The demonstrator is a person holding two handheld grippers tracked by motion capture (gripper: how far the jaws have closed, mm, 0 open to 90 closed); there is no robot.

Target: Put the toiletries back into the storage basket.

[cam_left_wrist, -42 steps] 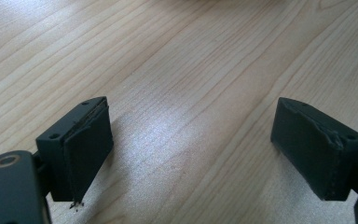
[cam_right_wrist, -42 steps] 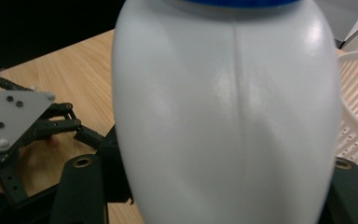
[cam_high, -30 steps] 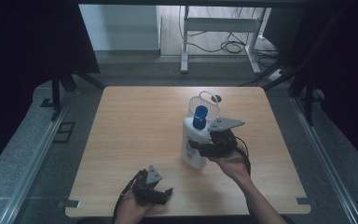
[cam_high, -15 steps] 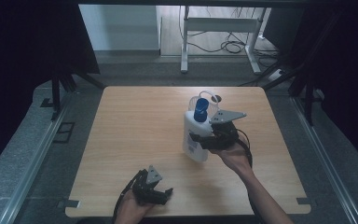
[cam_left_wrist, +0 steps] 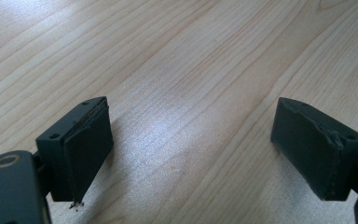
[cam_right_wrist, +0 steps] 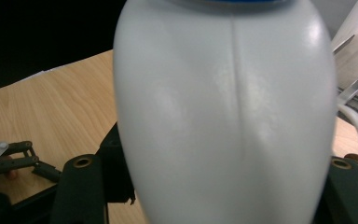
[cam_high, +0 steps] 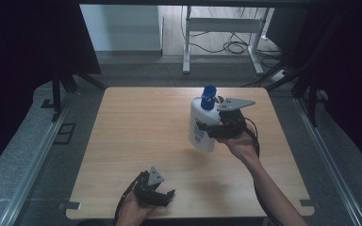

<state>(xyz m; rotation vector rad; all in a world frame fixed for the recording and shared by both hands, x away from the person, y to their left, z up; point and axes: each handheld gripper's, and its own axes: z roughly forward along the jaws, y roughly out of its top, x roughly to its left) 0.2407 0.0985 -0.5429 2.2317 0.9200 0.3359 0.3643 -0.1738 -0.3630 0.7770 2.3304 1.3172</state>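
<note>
A white plastic bottle [cam_high: 201, 127] with a blue cap [cam_high: 209, 96] hangs above the right half of the wooden table [cam_high: 136, 127], tilted a little. My right gripper [cam_high: 209, 128] is shut on the bottle's body, coming at it from the right. In the right gripper view the white bottle [cam_right_wrist: 223, 112] bulges close to the camera between the jaws. My left gripper [cam_high: 162, 197] rests near the table's front edge, left of centre, held in a hand. Its jaws stand wide open over bare wood, with its fingers [cam_left_wrist: 81, 149] empty.
The table's back edge [cam_high: 184, 88] meets a grey floor with a white metal frame [cam_high: 221, 28] and loose cables [cam_high: 235, 47]. Dark curtains and stand legs flank both sides. A small object [cam_high: 226, 100] lies on the table behind the bottle.
The right gripper has lifted the bottle up and carried it a little toward the back right. The left gripper has stayed where it was.
</note>
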